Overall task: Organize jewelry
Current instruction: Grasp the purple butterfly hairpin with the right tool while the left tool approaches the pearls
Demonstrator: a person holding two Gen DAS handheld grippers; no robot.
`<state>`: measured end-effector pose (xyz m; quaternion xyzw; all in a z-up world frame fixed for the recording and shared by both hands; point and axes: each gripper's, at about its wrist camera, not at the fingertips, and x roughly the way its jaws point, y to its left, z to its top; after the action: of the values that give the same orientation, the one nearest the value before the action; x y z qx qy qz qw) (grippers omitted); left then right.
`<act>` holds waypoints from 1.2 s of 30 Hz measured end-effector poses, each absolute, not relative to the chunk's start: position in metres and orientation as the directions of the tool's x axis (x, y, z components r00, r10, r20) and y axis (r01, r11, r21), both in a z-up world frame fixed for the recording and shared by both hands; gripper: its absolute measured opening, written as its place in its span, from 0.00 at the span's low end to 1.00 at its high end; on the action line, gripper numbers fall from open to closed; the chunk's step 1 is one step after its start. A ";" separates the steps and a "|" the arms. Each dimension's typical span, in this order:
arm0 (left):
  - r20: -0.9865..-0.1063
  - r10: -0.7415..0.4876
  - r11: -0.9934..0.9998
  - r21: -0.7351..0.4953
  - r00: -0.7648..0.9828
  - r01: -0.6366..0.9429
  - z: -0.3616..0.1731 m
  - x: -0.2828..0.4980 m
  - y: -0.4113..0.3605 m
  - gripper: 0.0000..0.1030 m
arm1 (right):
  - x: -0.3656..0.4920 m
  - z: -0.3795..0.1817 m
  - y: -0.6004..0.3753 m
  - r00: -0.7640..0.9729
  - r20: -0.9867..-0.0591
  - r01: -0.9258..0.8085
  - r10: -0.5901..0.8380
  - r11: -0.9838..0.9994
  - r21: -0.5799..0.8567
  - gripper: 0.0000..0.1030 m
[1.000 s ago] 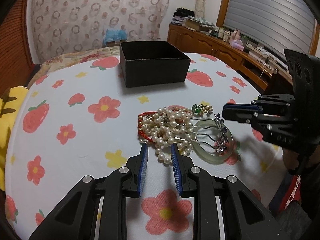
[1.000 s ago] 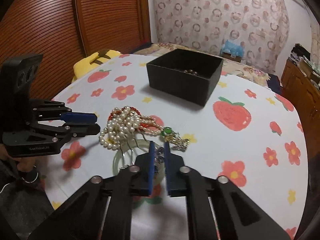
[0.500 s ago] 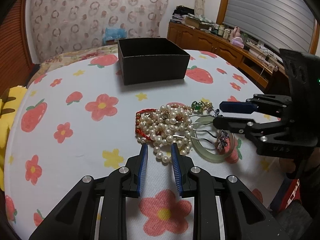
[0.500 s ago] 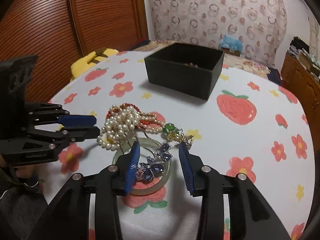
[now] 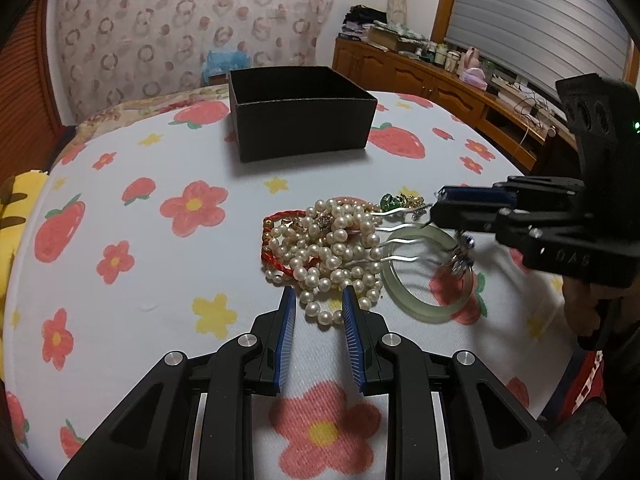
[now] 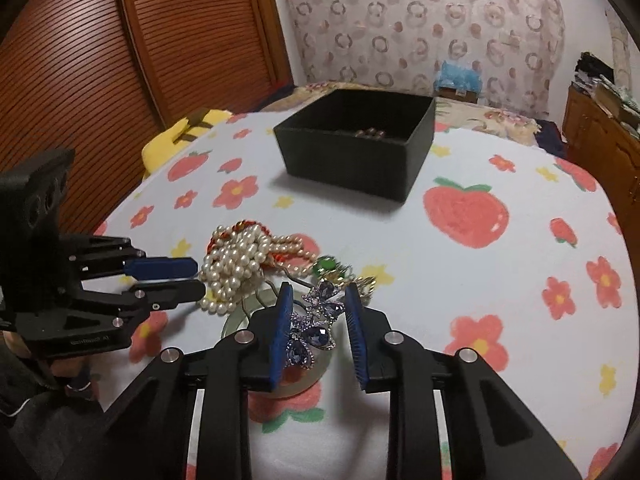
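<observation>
A pile of jewelry lies on the tablecloth: a pearl necklace [image 5: 328,248] [image 6: 232,264], a red bead bracelet [image 5: 272,258], a pale green bangle [image 5: 424,276], a green-stone brooch [image 5: 390,200] [image 6: 326,266], and a silver hair comb with a blue jewelled flower [image 6: 310,330] [image 5: 460,258]. My left gripper [image 5: 319,300] [image 6: 192,278] is open, its fingertips astride the near pearls. My right gripper [image 6: 319,300] [image 5: 438,206] is open around the blue flower, over the bangle. The black box [image 5: 300,114] [image 6: 356,140] stands behind the pile and holds some beads.
The round table [image 5: 120,200] has a strawberry and flower cloth. A yellow cushion [image 6: 180,136] lies at its left edge. Wooden cabinets [image 5: 420,76] with clutter stand at the right, a slatted wooden door [image 6: 80,60] at the left.
My right gripper has opened from nearly shut and moved forward around the blue flower of the comb. My left gripper has edged forward until its fingertips flank the pearls.
</observation>
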<state>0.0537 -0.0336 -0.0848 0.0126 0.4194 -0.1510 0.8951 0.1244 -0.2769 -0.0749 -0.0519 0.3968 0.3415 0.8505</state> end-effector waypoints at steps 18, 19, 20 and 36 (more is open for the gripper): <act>-0.758 -0.243 0.963 -0.112 0.606 0.246 -0.087 0.062 -0.028 0.16 | 0.127 -0.064 -0.309 0.553 -0.699 -0.573 0.453 0.816 0.076 0.28; -0.762 -0.230 0.966 -0.102 0.606 0.239 -0.087 0.063 -0.025 0.15 | 0.127 -0.065 -0.309 0.553 -0.699 -0.572 0.454 0.816 0.077 0.28; -0.763 -0.235 0.965 -0.109 0.602 0.238 -0.087 0.063 -0.023 0.15 | 0.127 -0.065 -0.310 0.552 -0.699 -0.573 0.455 0.816 0.079 0.28; -0.730 -0.241 0.962 -0.094 0.639 0.256 -0.068 0.062 -0.021 0.06 | 0.124 -0.063 -0.295 0.544 -0.695 -0.594 0.469 0.801 0.075 0.28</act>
<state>0.0616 -0.0211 -0.0676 0.0093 0.4020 -0.1372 0.9052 0.1239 -0.2949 -0.0628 -0.0847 0.3680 0.3039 0.8746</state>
